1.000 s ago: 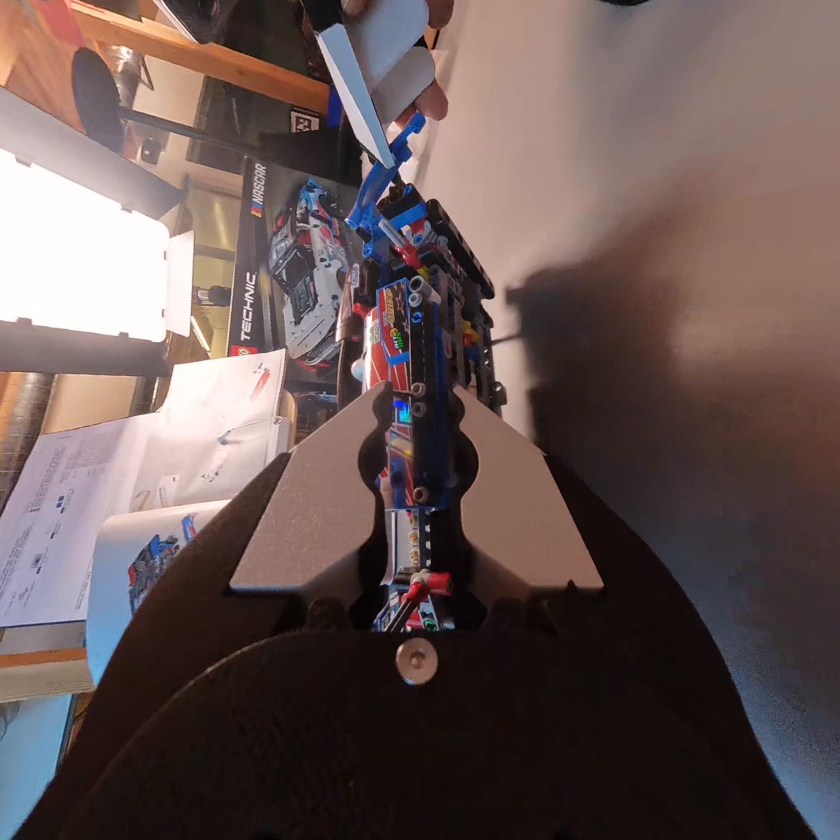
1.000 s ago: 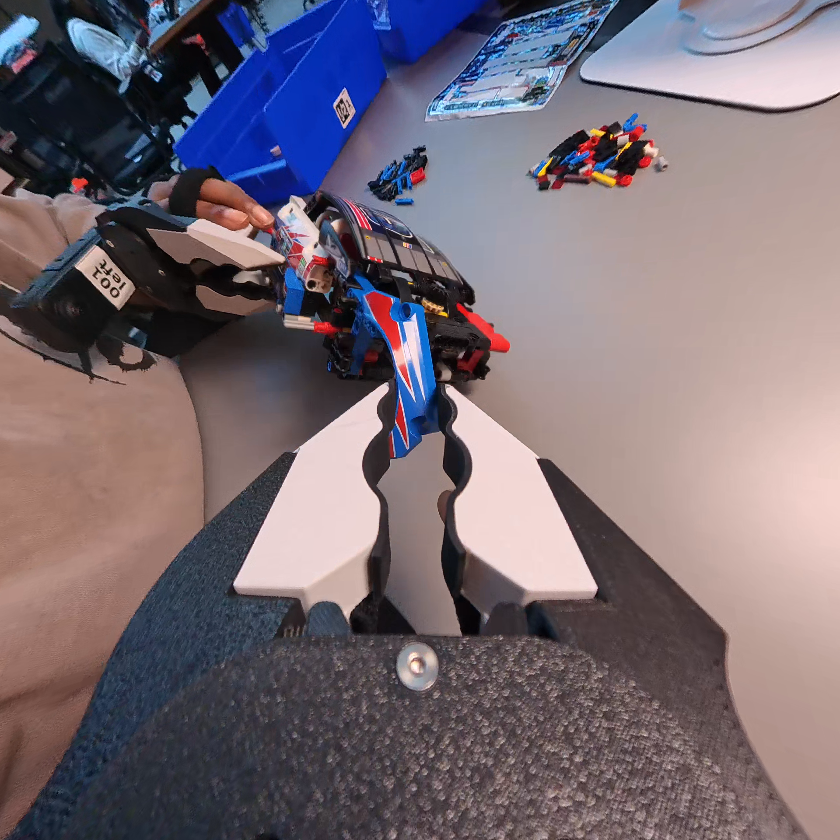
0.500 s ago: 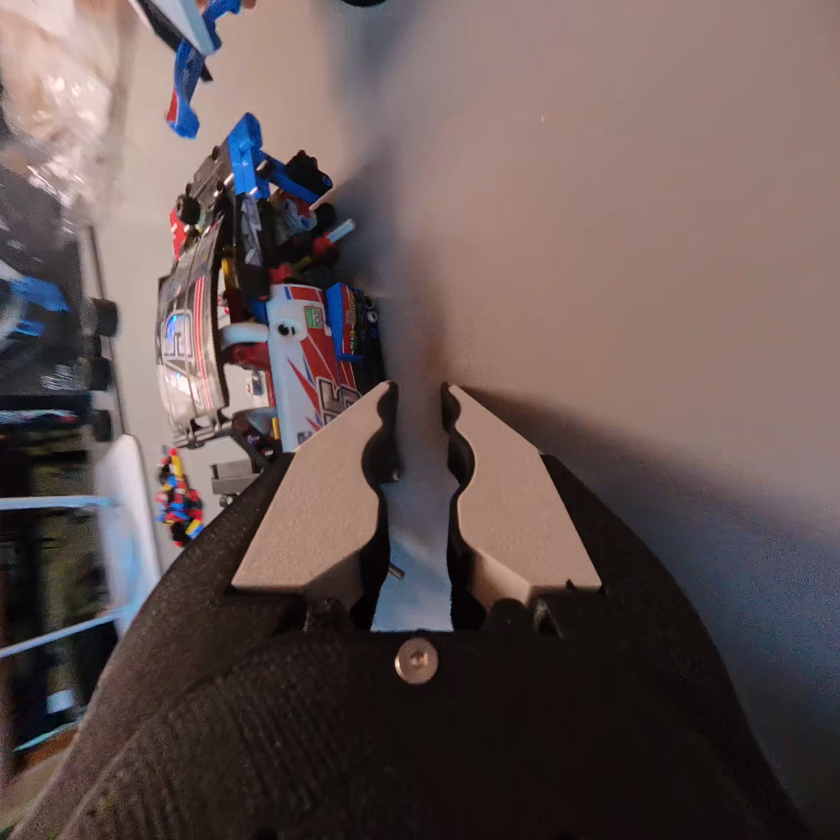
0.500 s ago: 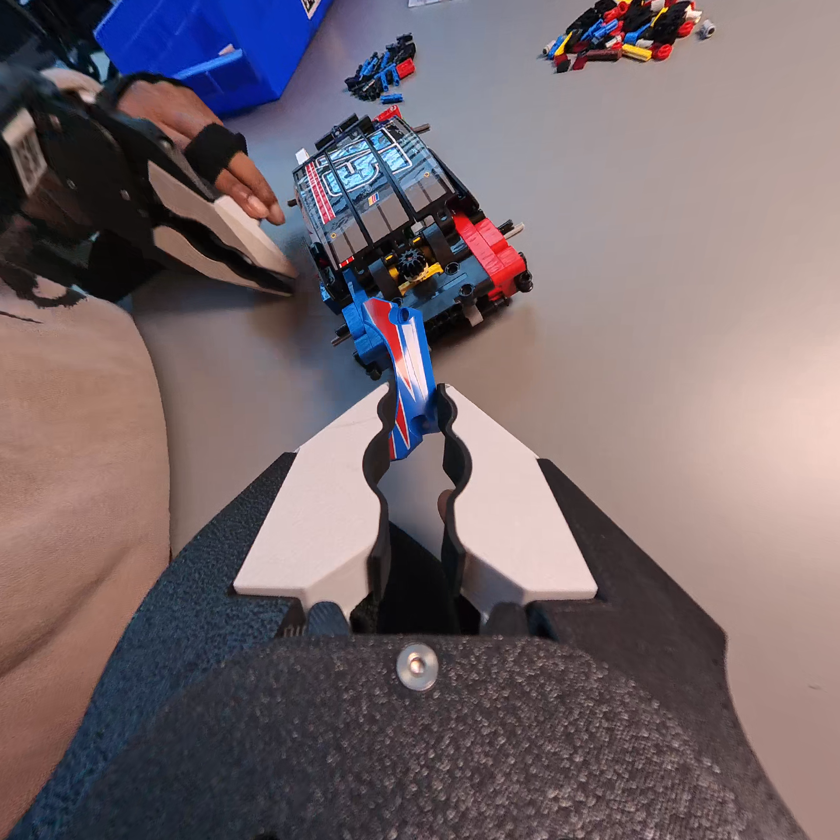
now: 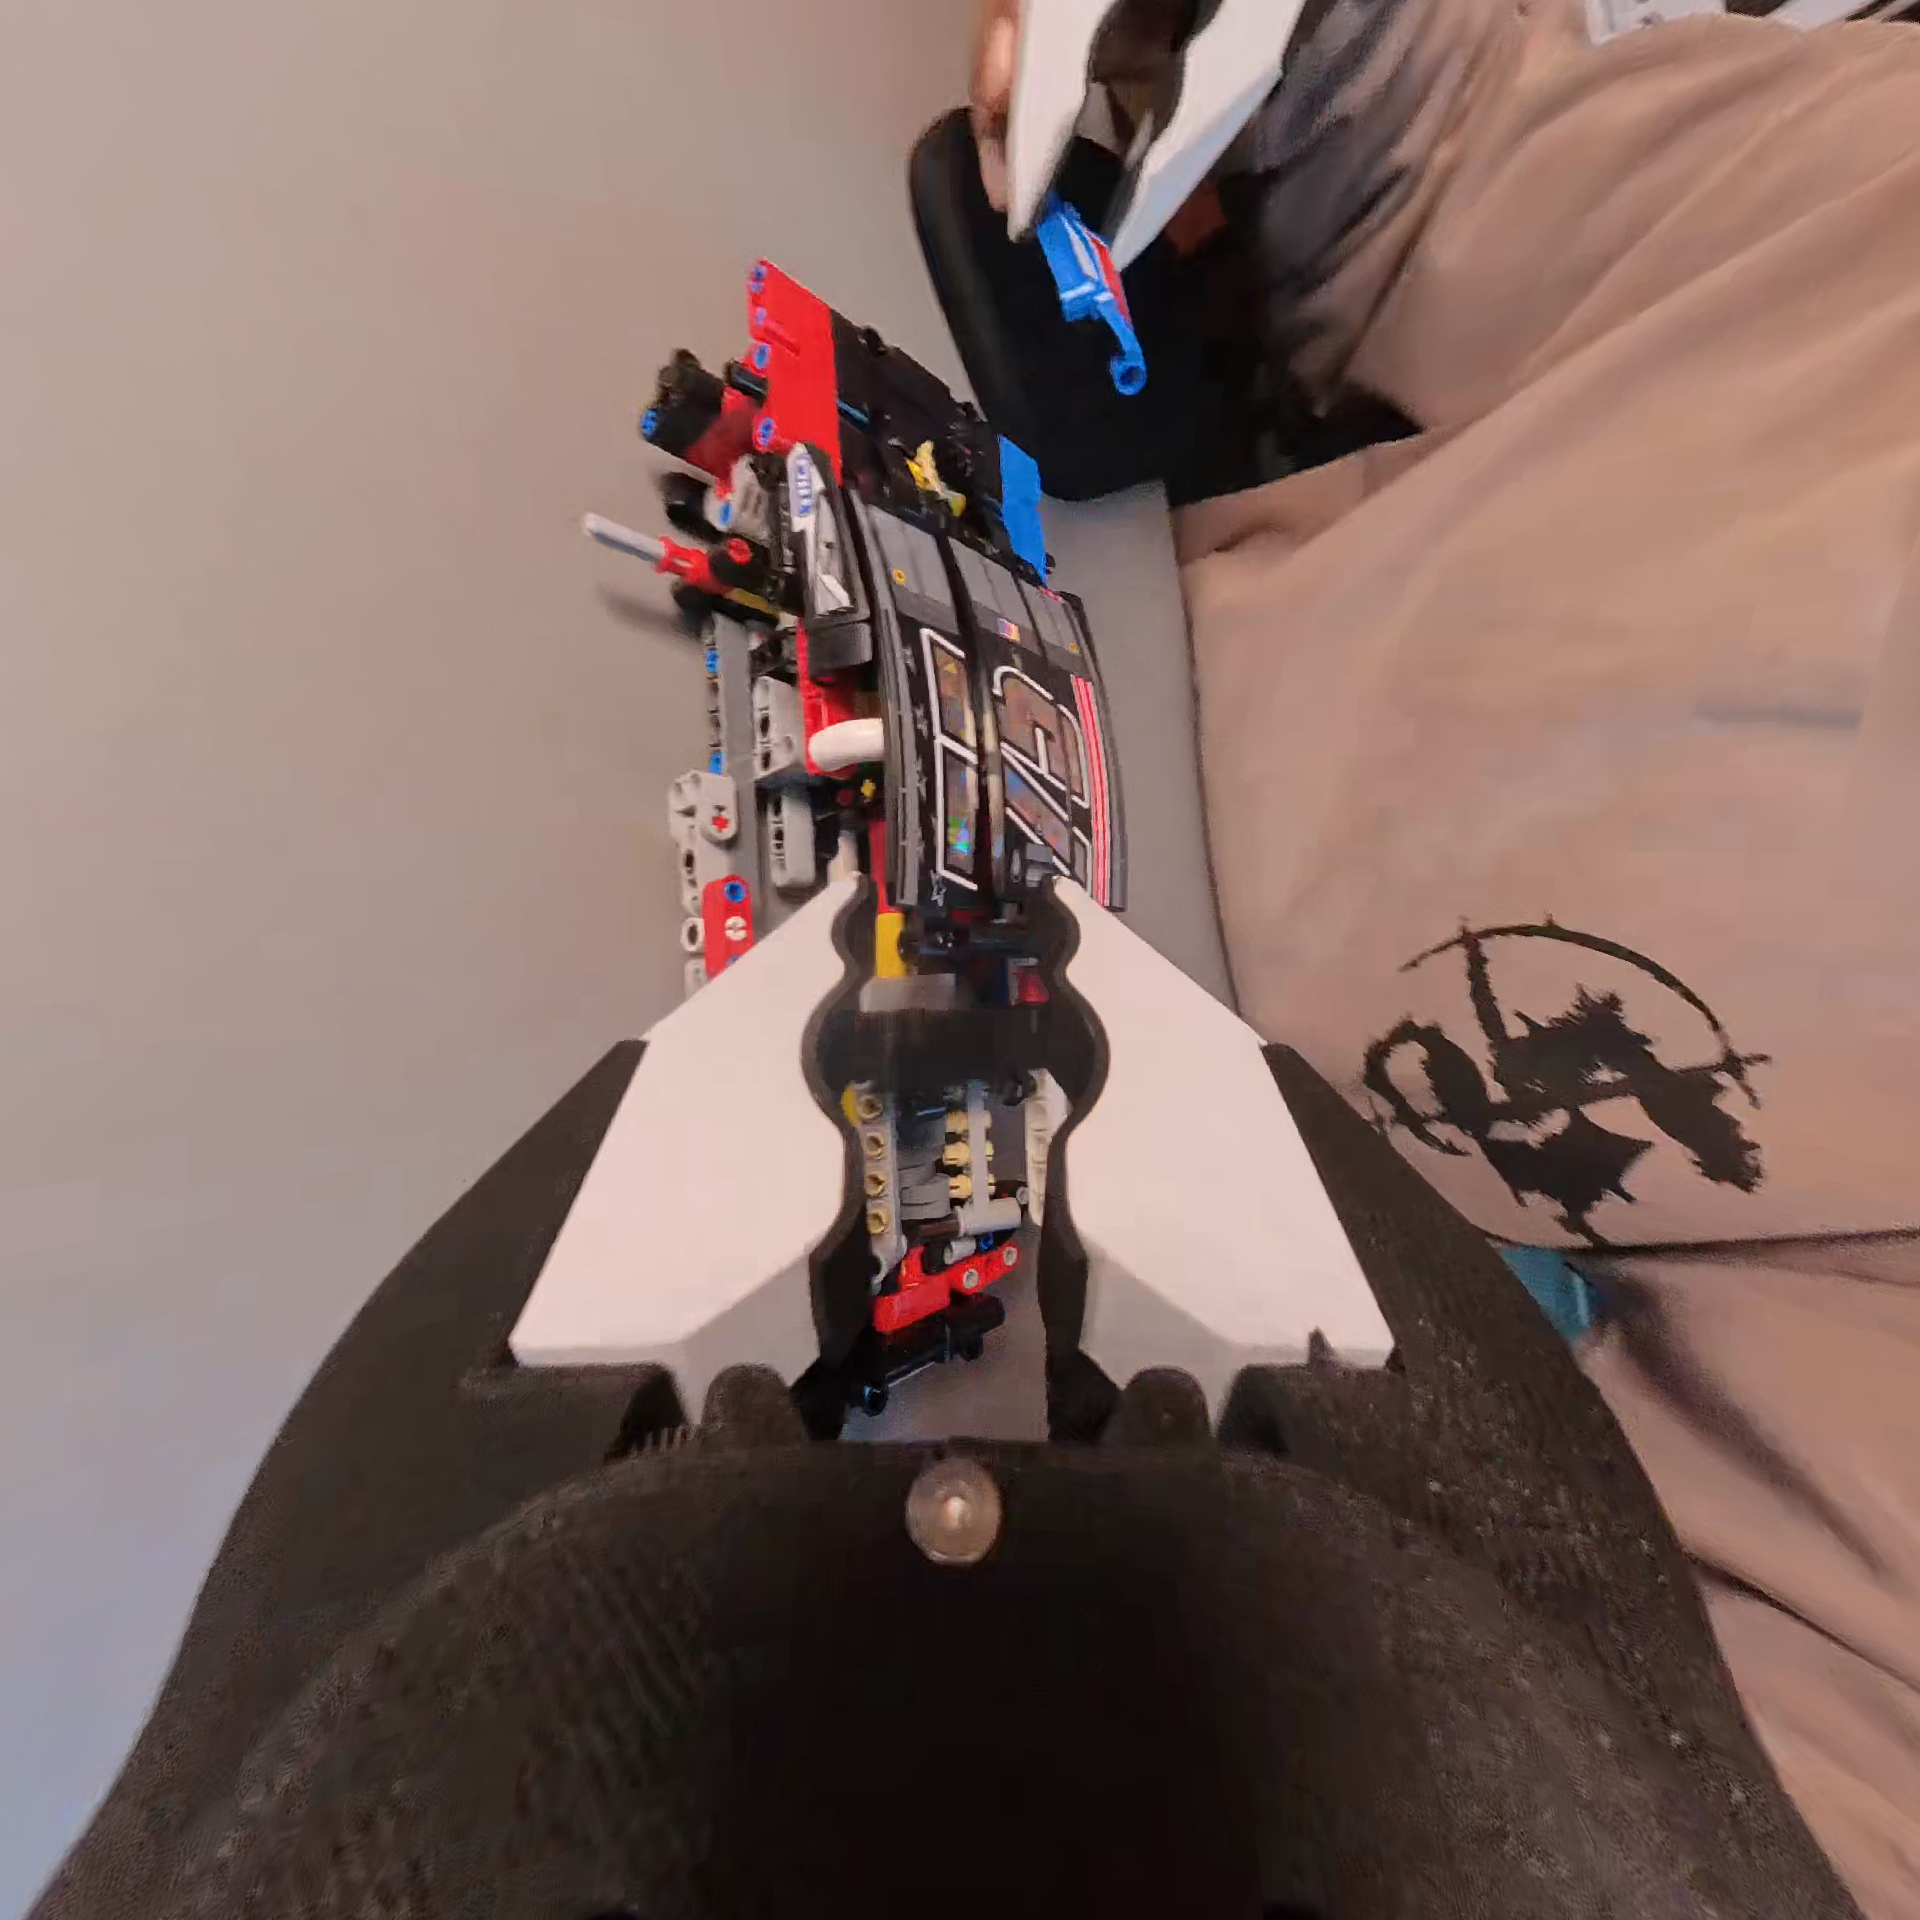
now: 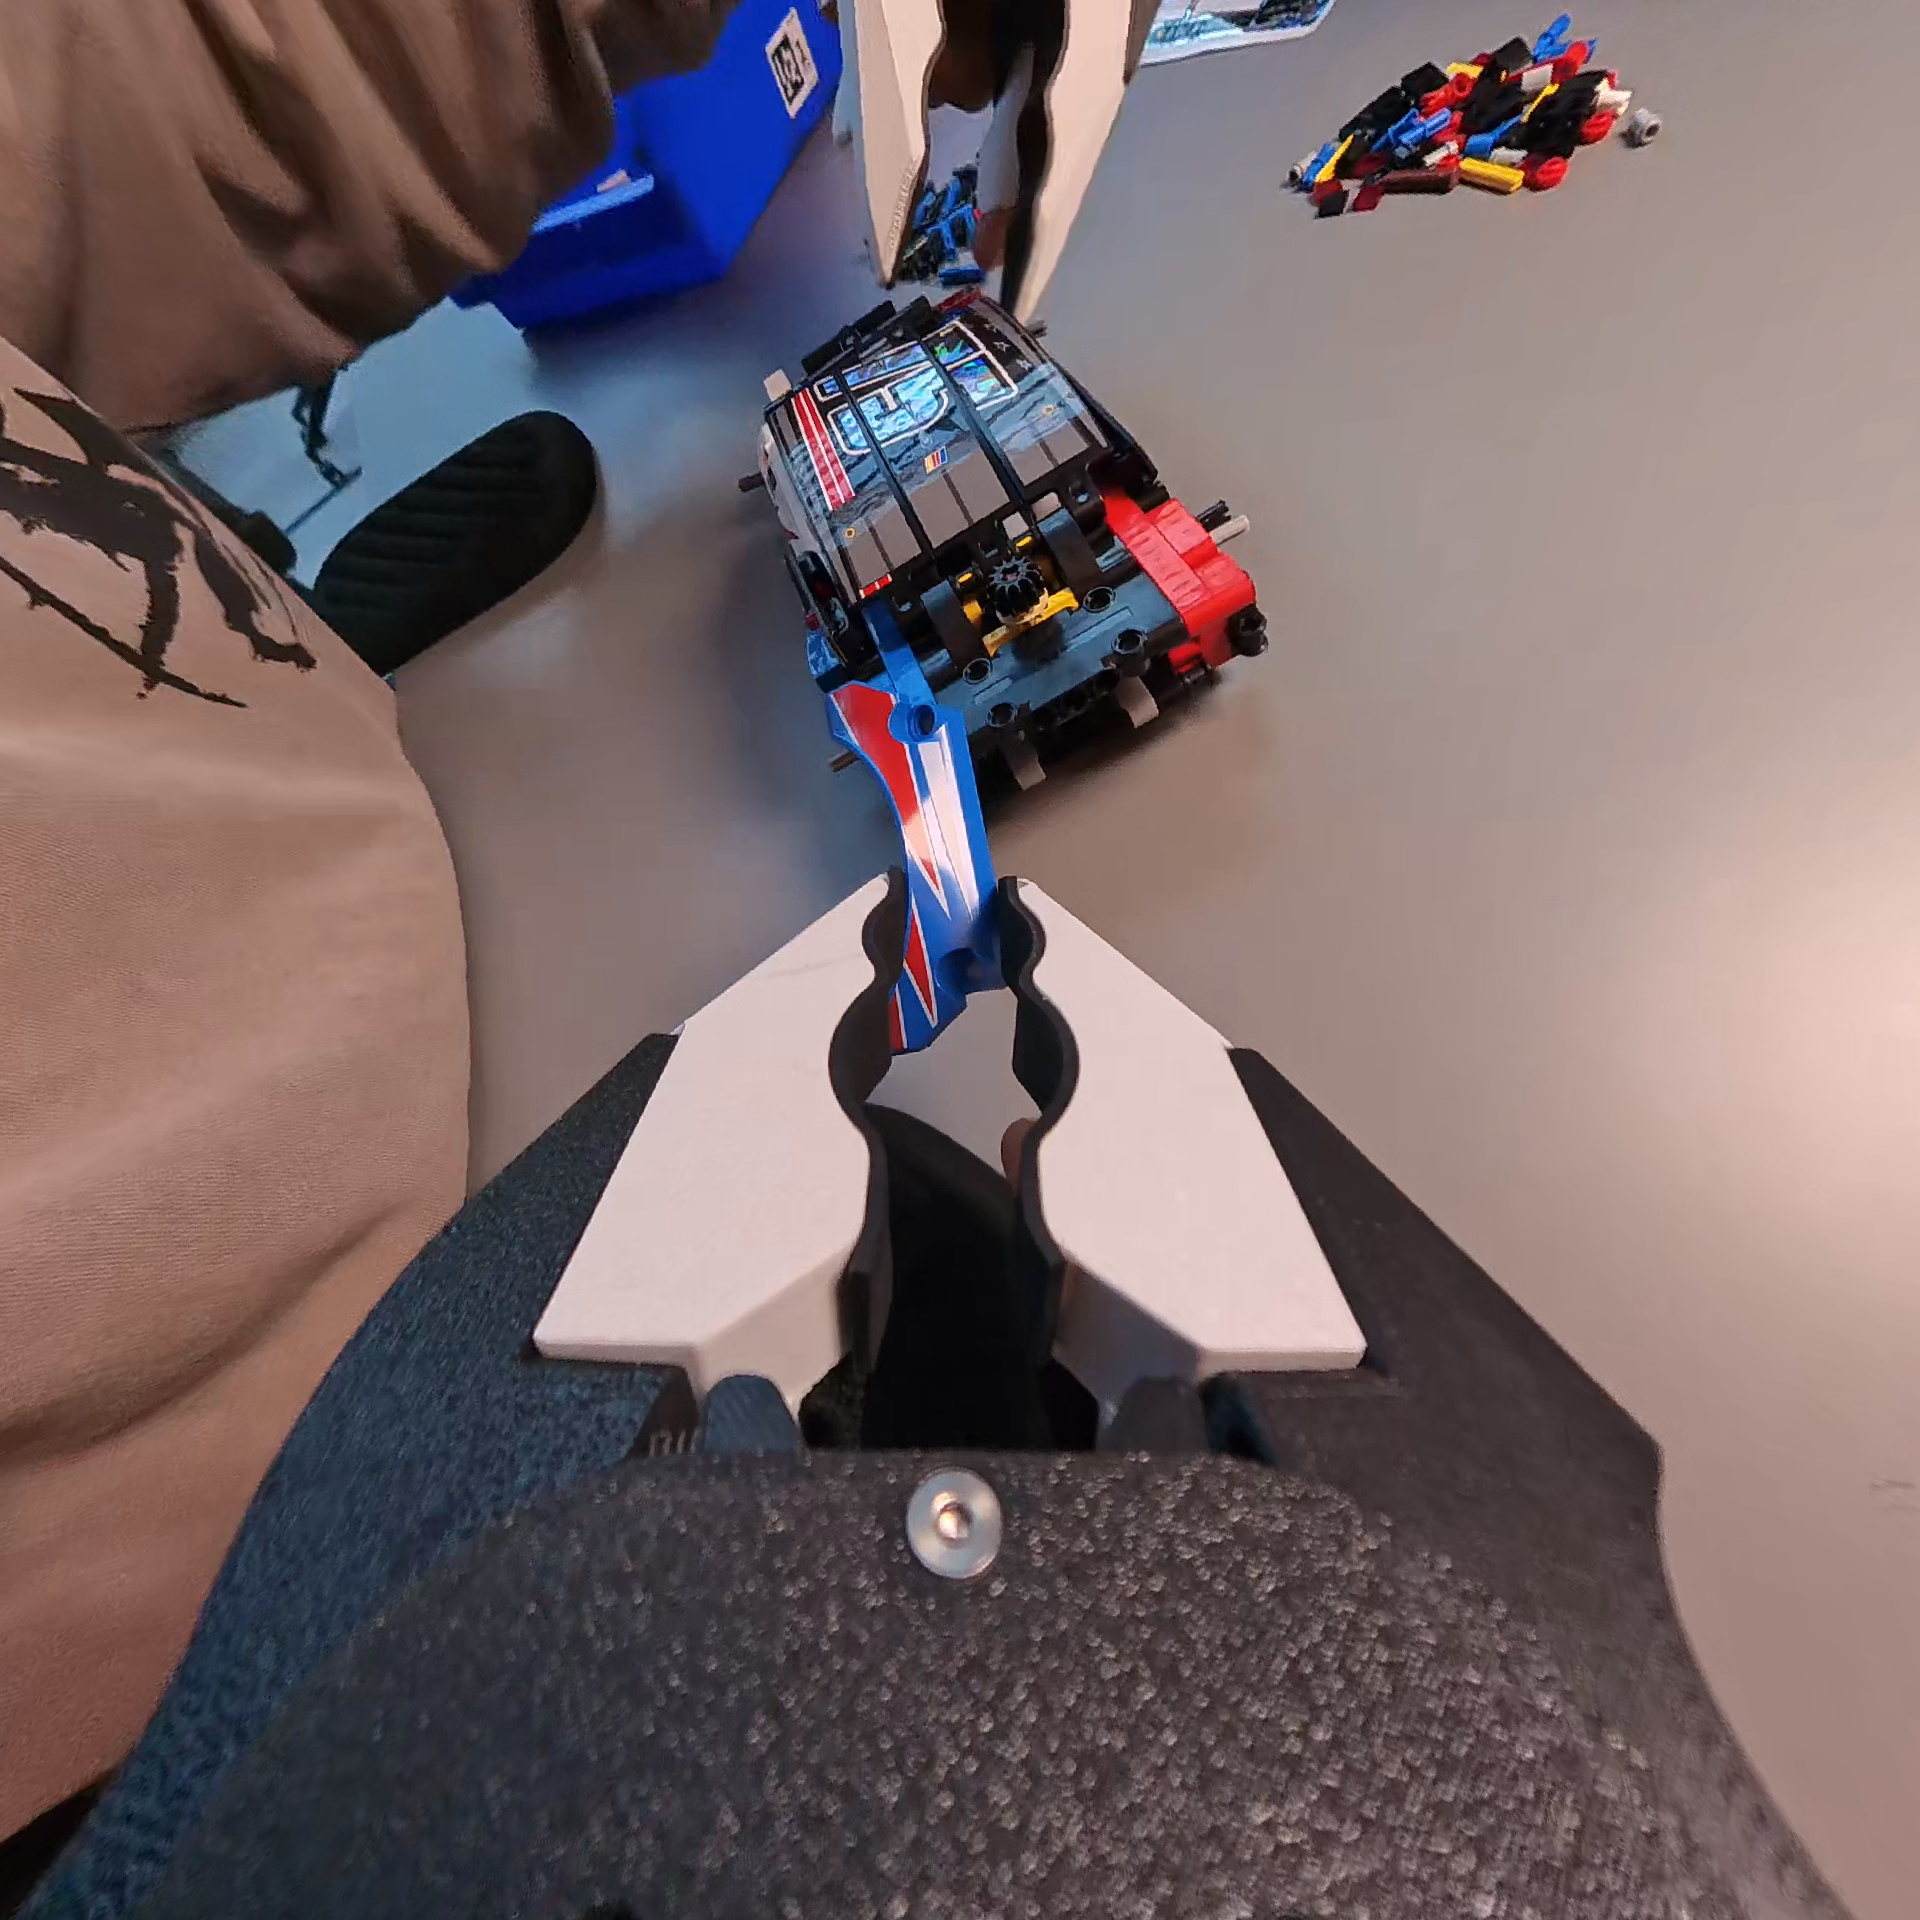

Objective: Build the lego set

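The part-built Lego car (image 6: 935, 436) with a black stickered roof and red rear corner stands on the grey table (image 6: 1455, 831). My right gripper (image 6: 951, 883) is shut on a blue panel (image 6: 935, 810) with red and white stripes. It holds the panel's far end by the car's near left corner. My left gripper (image 5: 958, 883) is open. The car's far end (image 5: 997, 748) shows between its fingers, and I cannot tell whether they touch it. The left gripper also shows beyond the car in the right wrist view (image 6: 961, 291). The left wrist view shows the right gripper (image 5: 1101, 208) with the panel (image 5: 1091, 291).
A pile of loose pieces (image 6: 1475, 135) lies at the far right, and a smaller pile (image 6: 940, 223) lies behind the car. A blue bin (image 6: 665, 197) and a black padded object (image 6: 457, 530) are at the left. The person's tan shirt (image 6: 208, 935) fills the near left. Left tips to right tips: about 20 centimeters.
The left gripper let go of the car, which now stands on the table. It swung round to the car's far end and opened wider. The right gripper still holds the panel.
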Tool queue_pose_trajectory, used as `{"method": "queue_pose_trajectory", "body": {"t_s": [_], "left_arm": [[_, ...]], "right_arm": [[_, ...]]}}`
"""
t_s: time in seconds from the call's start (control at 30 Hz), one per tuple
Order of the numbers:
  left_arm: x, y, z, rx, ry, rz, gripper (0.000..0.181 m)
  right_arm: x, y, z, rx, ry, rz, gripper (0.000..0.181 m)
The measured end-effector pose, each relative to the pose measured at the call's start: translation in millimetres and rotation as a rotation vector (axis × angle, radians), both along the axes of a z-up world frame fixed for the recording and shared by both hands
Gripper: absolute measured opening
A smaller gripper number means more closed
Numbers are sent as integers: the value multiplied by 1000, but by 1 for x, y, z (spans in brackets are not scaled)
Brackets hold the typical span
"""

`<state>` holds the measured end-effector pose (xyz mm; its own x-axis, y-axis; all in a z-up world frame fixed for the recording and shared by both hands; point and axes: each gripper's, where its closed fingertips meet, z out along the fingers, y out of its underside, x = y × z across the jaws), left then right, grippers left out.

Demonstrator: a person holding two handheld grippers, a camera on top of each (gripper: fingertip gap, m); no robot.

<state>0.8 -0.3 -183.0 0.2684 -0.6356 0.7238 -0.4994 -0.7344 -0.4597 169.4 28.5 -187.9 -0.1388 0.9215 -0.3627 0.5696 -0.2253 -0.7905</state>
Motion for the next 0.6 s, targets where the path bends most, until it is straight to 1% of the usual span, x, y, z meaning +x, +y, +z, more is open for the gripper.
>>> {"method": "queue_pose_trajectory", "body": {"t_s": [0.03,0.17,0.3,0.43,0.53,0.6], "left_arm": [[2,-3,1,-30,-15,-37,26],[5,1,-2,-68,10,-96,5],[6,4,7,-109,15,-141,4],[24,8,37,-132,-33,-130,5],[45,18,57,-90,-34,-89,8],[61,25,66,-65,-39,-49,9]], "right_arm": [[3,1,0,-9,3,-8,15],[10,6,0,-35,27,-26,15],[6,9,3,-57,62,-20,15],[2,8,3,-67,84,-2,15],[0,9,6,-61,107,4,15],[0,11,10,-56,127,0,15]]}}
